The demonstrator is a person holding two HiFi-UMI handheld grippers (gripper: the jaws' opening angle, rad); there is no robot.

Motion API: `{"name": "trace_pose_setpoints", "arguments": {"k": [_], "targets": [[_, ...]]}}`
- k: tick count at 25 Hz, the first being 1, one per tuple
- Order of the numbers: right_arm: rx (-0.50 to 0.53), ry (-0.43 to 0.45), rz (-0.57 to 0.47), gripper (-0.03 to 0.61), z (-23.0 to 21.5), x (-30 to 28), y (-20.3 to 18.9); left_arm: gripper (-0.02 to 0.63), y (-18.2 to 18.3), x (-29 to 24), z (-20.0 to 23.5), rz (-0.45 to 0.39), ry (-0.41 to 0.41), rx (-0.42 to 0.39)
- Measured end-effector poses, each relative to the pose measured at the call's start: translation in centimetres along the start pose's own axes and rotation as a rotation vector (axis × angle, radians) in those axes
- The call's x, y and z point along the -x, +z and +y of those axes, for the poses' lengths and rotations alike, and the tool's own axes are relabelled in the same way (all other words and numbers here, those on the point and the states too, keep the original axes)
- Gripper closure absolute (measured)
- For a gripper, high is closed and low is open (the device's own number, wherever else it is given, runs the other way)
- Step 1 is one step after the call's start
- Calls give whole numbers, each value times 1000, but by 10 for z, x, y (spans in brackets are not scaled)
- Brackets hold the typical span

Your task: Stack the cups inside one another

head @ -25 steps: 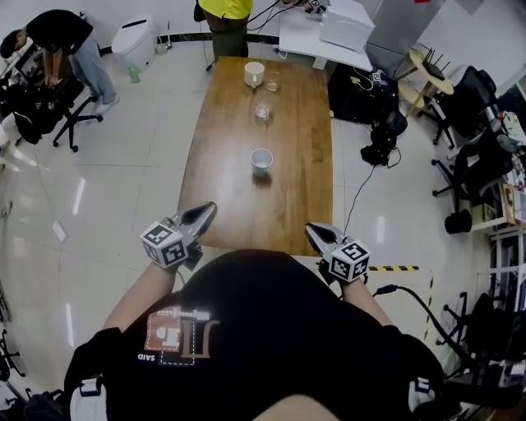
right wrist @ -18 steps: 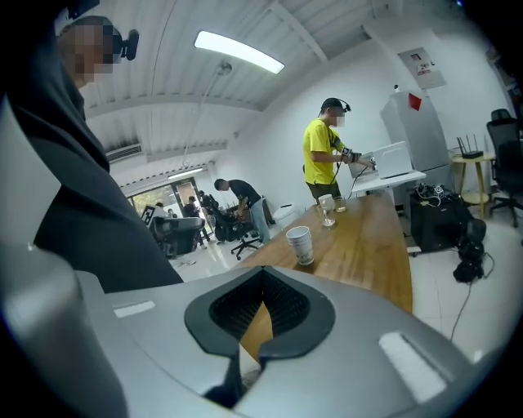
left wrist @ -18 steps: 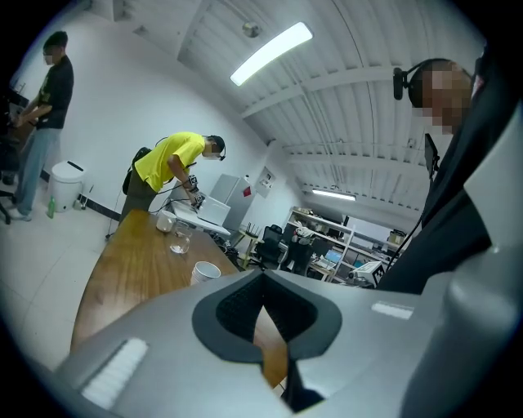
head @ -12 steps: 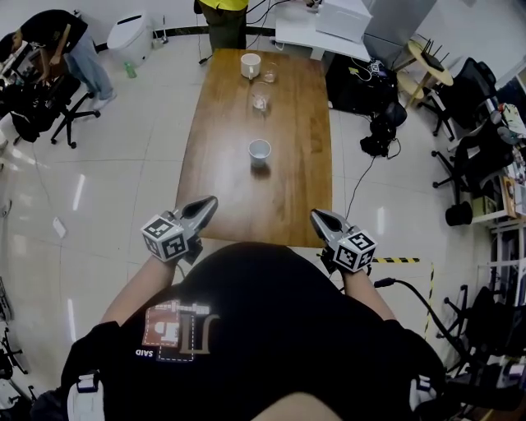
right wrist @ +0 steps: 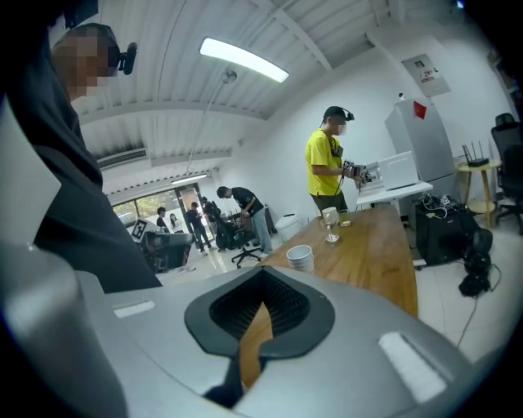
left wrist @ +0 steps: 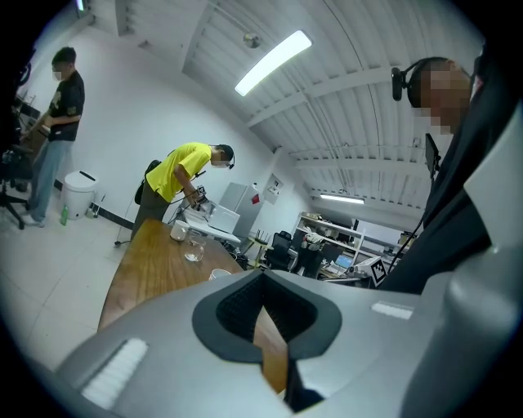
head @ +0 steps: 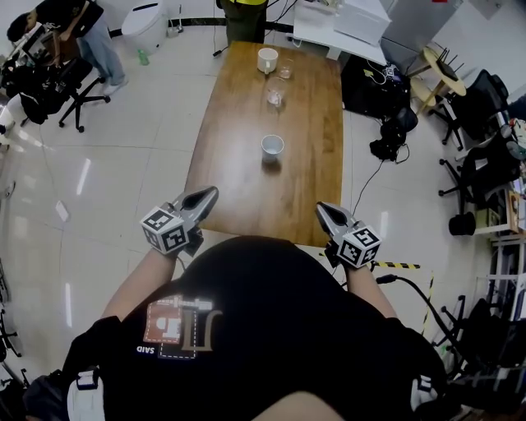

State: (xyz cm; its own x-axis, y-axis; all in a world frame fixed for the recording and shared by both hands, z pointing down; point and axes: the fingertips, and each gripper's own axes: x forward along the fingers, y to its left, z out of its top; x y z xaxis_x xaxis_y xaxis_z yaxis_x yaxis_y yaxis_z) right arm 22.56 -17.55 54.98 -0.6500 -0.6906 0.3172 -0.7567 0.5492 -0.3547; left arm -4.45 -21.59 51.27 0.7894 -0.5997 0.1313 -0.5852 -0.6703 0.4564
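Note:
On the long wooden table point(head: 238, 177) a white cup point(head: 272, 146) stands mid-table. Farther back are a clear glass point(head: 274, 98), a small glass point(head: 285, 71) and a white mug point(head: 267, 59). My left gripper point(head: 204, 196) and right gripper point(head: 323, 210) hover at the table's near edge, far short of the cups. Both are shut with nothing between the jaws. The left gripper view shows its gripper point(left wrist: 263, 273), the white cup point(left wrist: 219, 274) and the glass point(left wrist: 194, 245). The right gripper view shows its gripper point(right wrist: 263, 269) with the white cup point(right wrist: 300, 257) ahead.
A person in a yellow shirt point(head: 245, 12) stands at the table's far end by a white desk point(head: 345, 25). Office chairs point(head: 477, 107) and cables lie right of the table. Another person point(head: 78, 29) and chairs stand far left on the tiled floor.
The right gripper has edged slightly forward and up at the table's near edge. The head view has shifted a little. The cups stand where they were.

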Motion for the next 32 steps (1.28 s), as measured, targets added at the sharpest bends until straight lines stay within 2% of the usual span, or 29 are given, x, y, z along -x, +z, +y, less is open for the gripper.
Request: {"name": "trace_pose_setpoints", "arguments": {"k": [7,32], "targets": [[18,-9,-20,566,-5,-2,13,612,4,4,4,-17,13,-3],[64,13,17,566,1,-5,10,612,5,4,1,-14,10,-5]]}}
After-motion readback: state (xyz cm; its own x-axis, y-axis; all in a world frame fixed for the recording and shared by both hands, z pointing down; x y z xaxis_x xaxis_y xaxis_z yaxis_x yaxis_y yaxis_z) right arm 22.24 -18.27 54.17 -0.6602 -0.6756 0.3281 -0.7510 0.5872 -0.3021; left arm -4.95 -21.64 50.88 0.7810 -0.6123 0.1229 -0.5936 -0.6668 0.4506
